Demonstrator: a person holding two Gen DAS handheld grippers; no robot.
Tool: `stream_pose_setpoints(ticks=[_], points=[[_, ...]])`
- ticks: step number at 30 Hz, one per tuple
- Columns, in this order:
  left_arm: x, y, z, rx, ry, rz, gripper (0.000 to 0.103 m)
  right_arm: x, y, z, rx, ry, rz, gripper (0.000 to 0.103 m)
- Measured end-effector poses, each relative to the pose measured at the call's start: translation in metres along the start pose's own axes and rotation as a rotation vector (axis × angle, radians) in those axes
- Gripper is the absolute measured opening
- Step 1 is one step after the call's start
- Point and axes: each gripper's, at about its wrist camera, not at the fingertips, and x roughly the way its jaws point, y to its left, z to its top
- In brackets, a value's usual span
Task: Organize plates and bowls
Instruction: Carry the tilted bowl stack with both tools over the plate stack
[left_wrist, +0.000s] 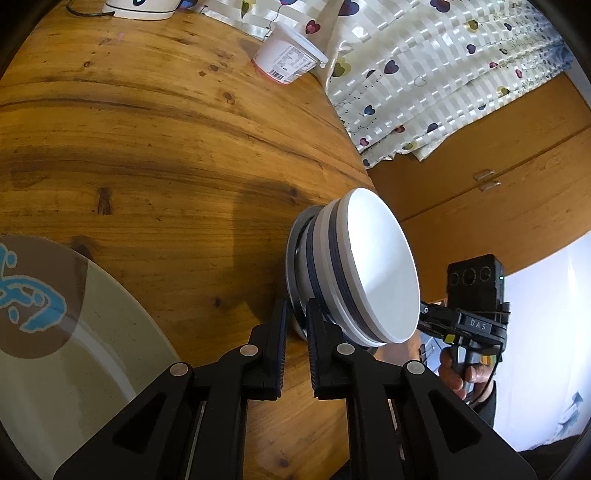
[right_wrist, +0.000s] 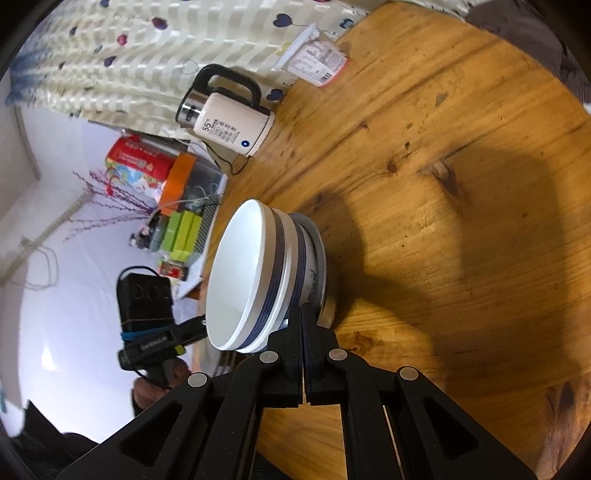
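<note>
A stack of white bowls with dark blue bands (left_wrist: 354, 269) stands on a small plate on the round wooden table (left_wrist: 166, 147), near its edge. My left gripper (left_wrist: 297, 314) has a narrow gap between its jaws, which sit around the rim of the plate under the stack. In the right wrist view the same stack (right_wrist: 258, 280) is just ahead of my right gripper (right_wrist: 303, 317), whose jaws are pressed together at the stack's base. A large beige plate with a brown and blue centre (left_wrist: 74, 343) lies at the lower left.
A white plastic tub (left_wrist: 288, 55) and an electric kettle (right_wrist: 229, 118) stand at the far side of the table. A heart-patterned cloth (left_wrist: 424, 74) hangs beyond the table edge. A wooden cabinet (left_wrist: 498, 184) is behind. Boxes and packages (right_wrist: 162, 192) sit off the table.
</note>
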Motion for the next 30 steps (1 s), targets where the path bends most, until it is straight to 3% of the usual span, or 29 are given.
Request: stream_pose_setpoints(ticks=[6, 11, 12, 13, 14, 15, 18, 20, 22, 25, 30], points=[[-0.001, 0.0, 0.0, -0.004, 0.001, 0.001, 0.011, -0.002, -0.012, 0.0, 0.08, -0.003, 0.066, 0.003], [-0.001, 0.001, 0.0, -0.006, 0.002, 0.002, 0.011, -0.008, -0.008, -0.001, 0.064, -0.015, 0.035, 0.004], [-0.001, 0.001, 0.0, -0.006, 0.002, 0.002, 0.012, -0.009, -0.009, -0.001, 0.061, -0.019, 0.015, 0.009], [-0.001, 0.001, 0.0, -0.007, 0.002, 0.001, 0.012, -0.01, -0.01, -0.001, 0.062, -0.02, -0.019, 0.029], [-0.001, 0.001, 0.0, -0.006, 0.002, 0.0, 0.012, -0.011, -0.014, -0.002, 0.073, -0.023, -0.038, 0.041], [-0.001, 0.001, 0.0, -0.006, 0.002, 0.0, 0.012, -0.011, -0.017, -0.002, 0.08, -0.021, -0.036, 0.045], [-0.002, 0.001, 0.0, -0.006, 0.003, 0.0, 0.012, -0.008, -0.018, -0.004, 0.07, -0.011, -0.032, 0.045], [-0.002, 0.001, 0.001, -0.005, 0.002, 0.002, 0.012, -0.006, -0.018, -0.004, 0.065, -0.013, -0.034, 0.039], [-0.002, 0.001, 0.0, -0.004, 0.002, 0.002, 0.012, -0.004, -0.018, -0.002, 0.059, -0.012, -0.03, 0.024], [-0.001, 0.001, 0.001, -0.002, 0.002, 0.003, 0.012, -0.002, -0.013, -0.001, 0.035, -0.003, -0.017, 0.011], [0.0, -0.002, 0.0, 0.015, 0.004, 0.007, 0.011, -0.001, -0.009, 0.002, 0.01, -0.008, -0.016, 0.008]])
